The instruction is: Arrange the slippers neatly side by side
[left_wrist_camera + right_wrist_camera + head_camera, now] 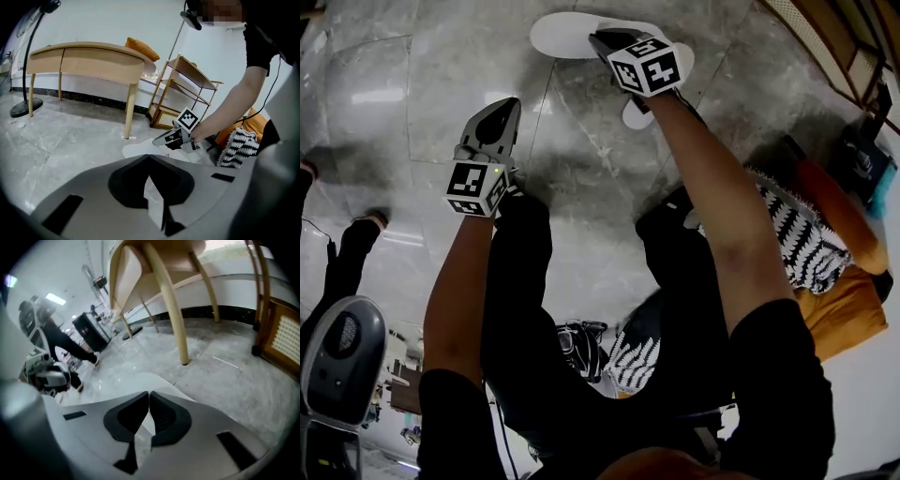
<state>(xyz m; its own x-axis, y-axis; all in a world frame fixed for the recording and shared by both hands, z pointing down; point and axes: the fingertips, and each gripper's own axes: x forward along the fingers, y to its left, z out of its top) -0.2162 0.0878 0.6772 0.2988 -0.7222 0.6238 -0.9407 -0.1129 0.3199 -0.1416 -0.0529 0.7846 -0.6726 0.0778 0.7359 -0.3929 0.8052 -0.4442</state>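
Home-like room, marble floor [70,140], wooden table [89,56], shelf rack [187,89], cushion [140,48]

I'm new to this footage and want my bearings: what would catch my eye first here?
Two white slippers lie on the grey marble floor at the top of the head view, with the right gripper over them, jaws together. The left gripper, also shut and empty, hangs lower left. An orange cushion lies at right.

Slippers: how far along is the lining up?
Done: nothing; the white slippers lie askew, not side by side. In hand: the right gripper is down on them, fingers closed; a grip is unclear. The left gripper hangs shut, empty. Left: aligning both.
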